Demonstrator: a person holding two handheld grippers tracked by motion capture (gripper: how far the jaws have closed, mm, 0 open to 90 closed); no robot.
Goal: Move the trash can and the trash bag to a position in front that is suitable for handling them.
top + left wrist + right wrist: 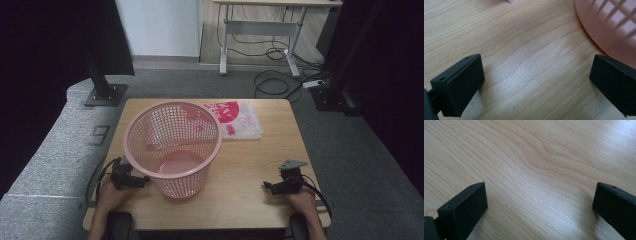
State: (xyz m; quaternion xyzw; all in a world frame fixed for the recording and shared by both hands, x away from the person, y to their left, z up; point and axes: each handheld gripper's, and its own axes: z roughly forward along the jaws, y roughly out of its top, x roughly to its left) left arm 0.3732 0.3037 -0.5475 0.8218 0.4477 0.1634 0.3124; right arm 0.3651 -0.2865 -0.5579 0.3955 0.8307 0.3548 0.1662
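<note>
A pink mesh basket stands upright on the wooden table, left of centre, with a pink-printed plastic bag lying flat behind it. The left gripper rests just beside the basket's base, jaws spread wide with nothing between them; in the left gripper view the basket's foot sits next to one jaw, though contact is hard to judge. The right gripper lies well apart on bare wood, jaws equally wide and empty. The basket looks light, thin-walled and springy, likely to flex or slide if squeezed at the lattice. The stiffer rolled rim seems the best place to pinch, ideally one gripper at each side.
</note>
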